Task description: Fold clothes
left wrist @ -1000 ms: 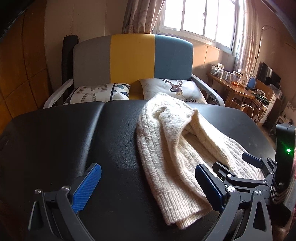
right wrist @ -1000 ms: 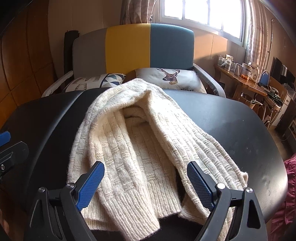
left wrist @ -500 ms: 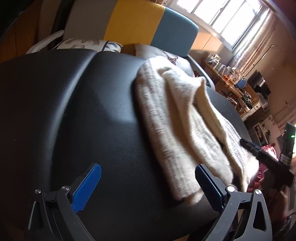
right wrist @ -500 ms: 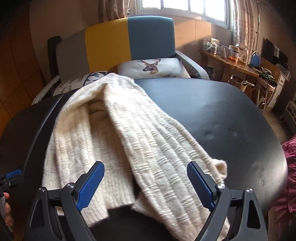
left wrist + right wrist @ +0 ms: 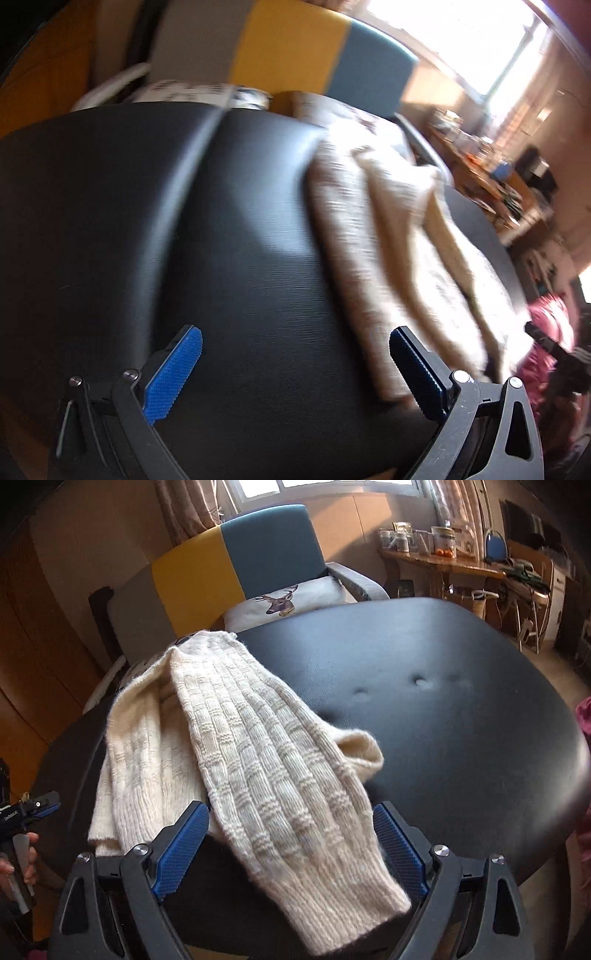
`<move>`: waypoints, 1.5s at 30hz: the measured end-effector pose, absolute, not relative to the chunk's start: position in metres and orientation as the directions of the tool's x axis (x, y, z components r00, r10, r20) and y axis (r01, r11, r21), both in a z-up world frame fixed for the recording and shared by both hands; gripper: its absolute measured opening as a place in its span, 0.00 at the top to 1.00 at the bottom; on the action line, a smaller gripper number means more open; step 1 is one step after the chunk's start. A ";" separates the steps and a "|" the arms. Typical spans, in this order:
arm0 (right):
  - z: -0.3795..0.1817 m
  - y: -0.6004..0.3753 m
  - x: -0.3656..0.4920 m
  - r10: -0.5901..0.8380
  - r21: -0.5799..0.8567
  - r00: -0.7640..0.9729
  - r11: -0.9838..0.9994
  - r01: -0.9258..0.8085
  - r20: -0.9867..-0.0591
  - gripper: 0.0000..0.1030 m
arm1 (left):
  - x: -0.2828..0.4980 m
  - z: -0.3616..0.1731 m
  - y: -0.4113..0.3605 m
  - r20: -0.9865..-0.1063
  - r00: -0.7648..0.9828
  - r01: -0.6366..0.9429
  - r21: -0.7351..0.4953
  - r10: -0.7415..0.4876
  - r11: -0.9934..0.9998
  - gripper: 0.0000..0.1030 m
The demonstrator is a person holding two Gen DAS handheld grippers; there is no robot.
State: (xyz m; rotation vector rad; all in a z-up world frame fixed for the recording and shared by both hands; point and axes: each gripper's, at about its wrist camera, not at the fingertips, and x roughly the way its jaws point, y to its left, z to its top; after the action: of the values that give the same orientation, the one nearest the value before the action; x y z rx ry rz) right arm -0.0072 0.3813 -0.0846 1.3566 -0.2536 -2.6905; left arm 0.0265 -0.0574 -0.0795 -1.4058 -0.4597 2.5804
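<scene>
A cream knitted sweater [image 5: 258, 760] lies bunched lengthwise on a black padded table [image 5: 461, 709]. My right gripper [image 5: 290, 843] is open, and its blue pads straddle the sweater's near ribbed end. In the left wrist view the sweater [image 5: 388, 251] is blurred and lies to the right on the table [image 5: 184, 221]. My left gripper [image 5: 293, 371] is open over bare black surface, with its right pad next to the sweater's near edge. The left gripper's body [image 5: 31, 808] shows at the left edge of the right wrist view, held by a hand.
Behind the table stands a grey, yellow and blue sofa [image 5: 229, 561] with a deer cushion [image 5: 284, 600]. A wooden desk [image 5: 443, 563] with jars is at the back right. Pink cloth [image 5: 546, 332] shows beyond the table's right edge.
Both grippers have swung round; the right one has come down over the sweater's near end, which now lies between its pads. The left view has panned and is blurred with motion.
</scene>
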 end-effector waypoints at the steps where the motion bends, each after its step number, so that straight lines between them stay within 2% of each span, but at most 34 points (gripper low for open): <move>1: -0.087 0.387 -0.004 -0.196 0.223 -0.590 -0.974 0.027 -0.783 0.10 | 0.026 -0.077 -0.046 -0.782 -0.539 -0.039 -0.348 0.313 -0.937 0.01; 9: -0.103 0.429 0.022 -0.323 0.390 -0.577 -0.921 0.008 -0.750 0.10 | -0.002 -0.041 0.073 -0.752 -0.489 -0.349 -0.296 0.442 -0.889 0.01; 12: -0.122 0.428 0.019 -0.326 0.388 -0.522 -0.922 -0.011 -0.788 0.13 | -0.012 -0.031 0.125 -0.758 -0.455 -0.410 -0.288 0.468 -0.865 0.01; 16: -0.124 0.413 0.029 -0.214 0.233 -0.539 -0.972 0.034 -0.815 0.24 | -0.018 -0.031 0.165 -0.781 -0.402 -0.458 -0.280 0.477 -0.844 0.01; 18: -0.123 0.403 0.031 -0.127 0.128 -0.541 -0.991 0.035 -0.832 0.41 | -0.021 -0.032 0.182 -0.791 -0.369 -0.473 -0.291 0.487 -0.831 0.01; 19: -0.121 0.407 0.033 -0.147 0.163 -0.550 -0.986 0.019 -0.822 0.69 | -0.024 -0.034 0.191 -0.795 -0.349 -0.476 -0.306 0.496 -0.824 0.01; 20: -0.120 0.411 0.034 -0.171 0.204 -0.559 -0.979 0.003 -0.811 0.86 | -0.027 -0.036 0.196 -0.795 -0.332 -0.478 -0.322 0.508 -0.817 0.01; 21: -0.118 0.415 0.036 -0.187 0.234 -0.568 -0.972 -0.010 -0.801 0.87 | -0.030 -0.038 0.202 -0.794 -0.316 -0.480 -0.339 0.519 -0.810 0.01; 22: -0.114 0.414 0.039 -0.201 0.243 -0.584 -0.970 0.006 -0.787 0.92 | -0.032 -0.038 0.204 -0.789 -0.303 -0.482 -0.357 0.535 -0.800 0.01; 27: -0.086 0.396 0.053 -0.328 0.282 -0.628 -0.943 0.176 -0.706 0.92 | -0.052 -0.037 0.204 -0.753 -0.183 -0.424 -0.520 0.632 -0.742 0.01; 30: -0.087 0.377 0.052 -0.334 0.250 -0.606 -0.943 0.221 -0.722 0.92 | -0.069 -0.036 0.208 -0.745 -0.155 -0.368 -0.566 0.649 -0.738 0.02; 36: -0.107 0.369 0.045 -0.312 0.267 -0.564 -0.950 0.163 -0.765 0.88 | -0.085 -0.041 0.247 -0.777 -0.127 -0.380 -0.535 0.616 -0.754 0.04; 40: -0.111 0.373 0.044 -0.328 0.294 -0.559 -0.943 0.152 -0.762 0.79 | -0.085 -0.056 0.277 -0.791 -0.055 -0.387 -0.546 0.610 -0.743 0.06; 42: -0.113 0.375 0.043 -0.331 0.306 -0.558 -0.941 0.142 -0.761 0.79 | -0.086 -0.065 0.288 -0.799 -0.023 -0.379 -0.549 0.601 -0.745 0.21; 45: -0.115 0.378 0.044 -0.339 0.324 -0.560 -0.937 0.130 -0.756 0.79 | -0.087 -0.077 0.301 -0.821 0.014 -0.368 -0.534 0.570 -0.761 0.35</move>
State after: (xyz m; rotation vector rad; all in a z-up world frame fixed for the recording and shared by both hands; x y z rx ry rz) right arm 0.0438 0.3783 -0.1149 1.3037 -0.3365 -2.5377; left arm -0.0872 0.3010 -0.0770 -1.6364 -0.2097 1.8186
